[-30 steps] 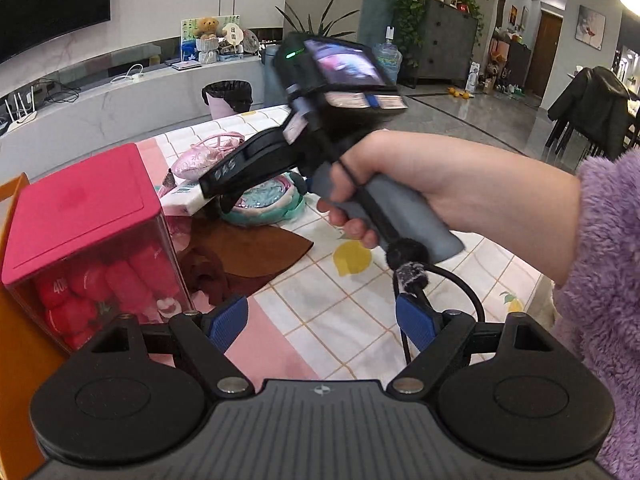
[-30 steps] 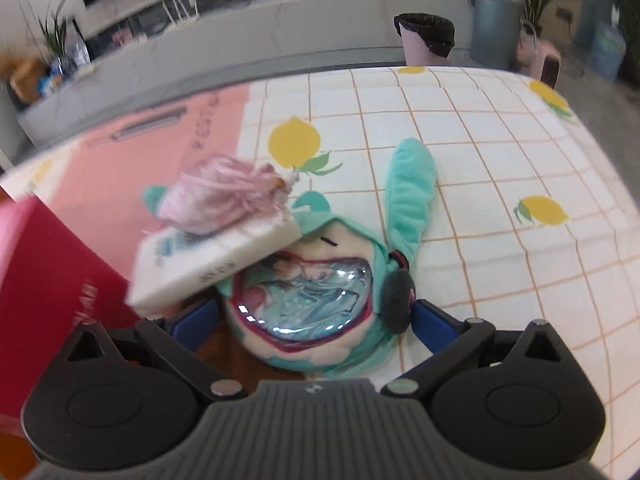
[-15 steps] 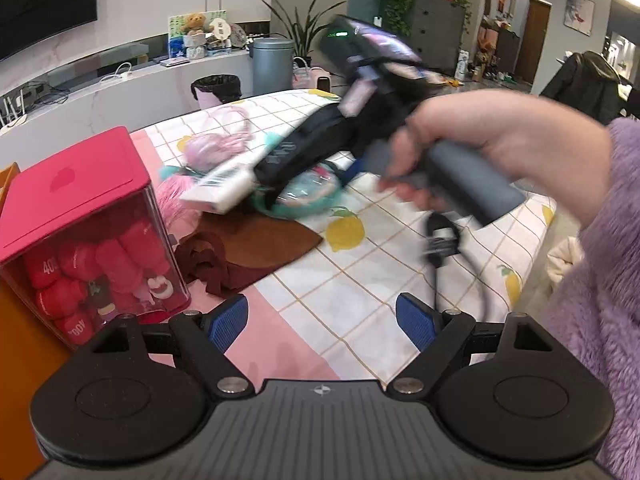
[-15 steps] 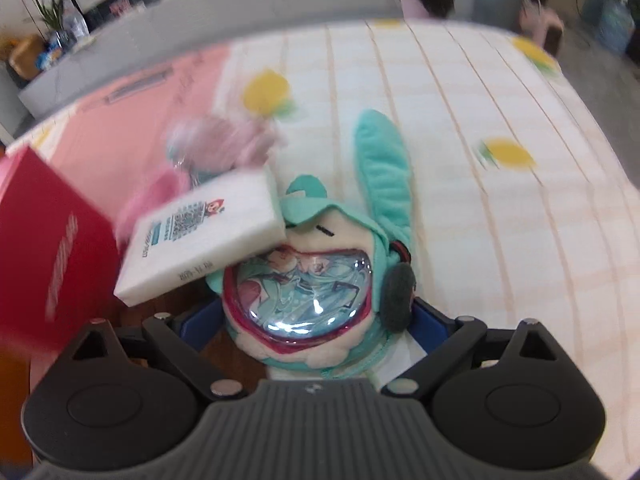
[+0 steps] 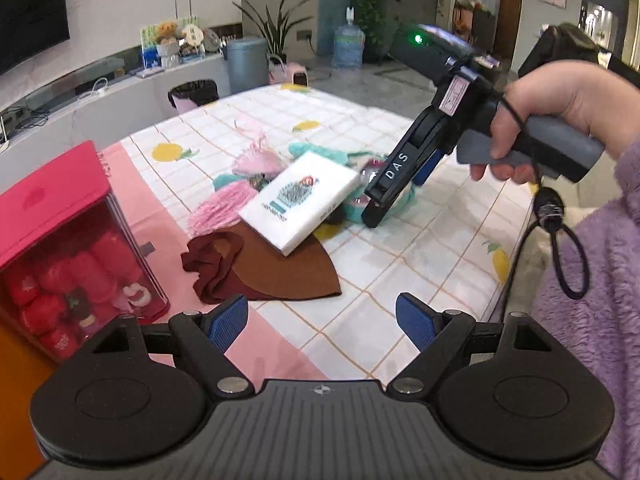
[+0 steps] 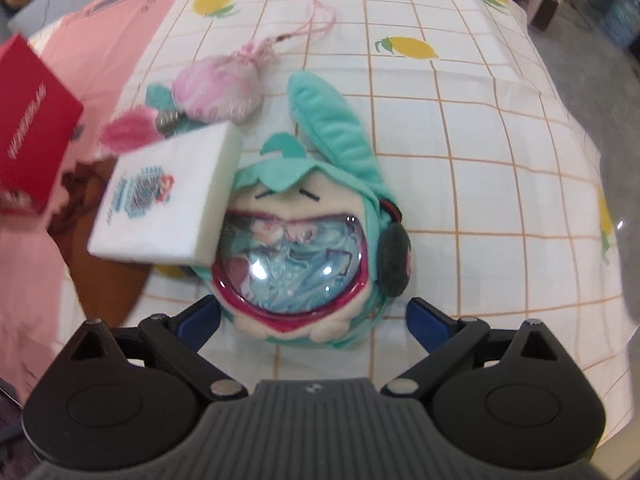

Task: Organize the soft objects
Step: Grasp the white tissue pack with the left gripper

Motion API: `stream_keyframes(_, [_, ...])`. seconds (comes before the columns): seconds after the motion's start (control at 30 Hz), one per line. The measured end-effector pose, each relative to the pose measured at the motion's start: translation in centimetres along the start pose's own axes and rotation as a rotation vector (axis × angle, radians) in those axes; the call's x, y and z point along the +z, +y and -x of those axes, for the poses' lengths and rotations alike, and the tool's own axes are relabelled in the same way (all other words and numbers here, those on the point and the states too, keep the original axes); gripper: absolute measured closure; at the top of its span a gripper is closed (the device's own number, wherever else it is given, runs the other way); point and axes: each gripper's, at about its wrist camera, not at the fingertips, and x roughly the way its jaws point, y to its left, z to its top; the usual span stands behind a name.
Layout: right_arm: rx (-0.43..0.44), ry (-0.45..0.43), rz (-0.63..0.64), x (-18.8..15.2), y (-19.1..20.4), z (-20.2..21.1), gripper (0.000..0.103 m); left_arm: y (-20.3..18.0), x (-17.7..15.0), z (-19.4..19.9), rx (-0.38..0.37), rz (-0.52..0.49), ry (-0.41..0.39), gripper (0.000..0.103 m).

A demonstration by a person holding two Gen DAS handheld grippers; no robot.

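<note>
A teal plush doll [image 6: 308,236] with a clear dome face lies on the lemon-print tablecloth [image 6: 480,184], just ahead of my open right gripper [image 6: 314,314], between its blue fingertips [image 6: 428,320]. A white tissue pack [image 6: 168,200] leans on the doll's left side. A pink pouch [image 6: 220,92] lies behind it. In the left wrist view the right gripper [image 5: 394,196] hovers over the doll [image 5: 372,196], with the tissue pack [image 5: 300,200], pink pouch [image 5: 256,162] and a brown cloth [image 5: 264,268] nearby. My left gripper [image 5: 322,322] is open and empty above the table.
A red-lidded clear box [image 5: 68,248] of red plush toys stands at the left; its lid also shows in the right wrist view [image 6: 32,128]. An orange surface [image 5: 16,380] lies beside it. The table's right edge [image 5: 520,240] drops off near my purple-sleeved arm.
The right gripper has pulled back and risen, and the doll now sits farther ahead between its fingers. The left gripper has backed away, showing more table. The tissue pack has shifted.
</note>
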Motion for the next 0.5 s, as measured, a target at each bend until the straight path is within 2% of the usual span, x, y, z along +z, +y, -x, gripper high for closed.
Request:
stream_keyframes(0.1, [-0.013,-0.001,0.025,-0.2,0.0,-0.1,0.003,0.0,0.2,-1.4,0.051,-0.012,-0.003,0.005])
stream_keyframes(0.2, [-0.007,-0.02,0.056,-0.1,0.0,0.0,0.003,-0.5,0.2,-2.6,0.08,-0.088,-0.026,0.005])
stream_keyframes(0.27, [-0.002,-0.049,0.11,-0.2,0.3,0.1,0.003,-0.9,0.1,-3.0,0.1,-0.153,-0.069,0.005])
stream_keyframes(0.33, [0.006,-0.074,0.146,0.0,0.6,0.0,0.002,-1.2,0.3,-3.4,0.095,-0.215,-0.102,0.005])
stream_keyframes(0.43, [0.032,-0.094,0.136,0.4,0.2,-0.3,0.002,-1.9,0.9,-4.3,0.082,-0.287,-0.125,0.005])
stream_keyframes(0.5, [0.036,-0.111,0.144,0.6,0.0,-0.4,0.002,-2.2,1.4,-5.2,0.135,-0.306,-0.138,0.005])
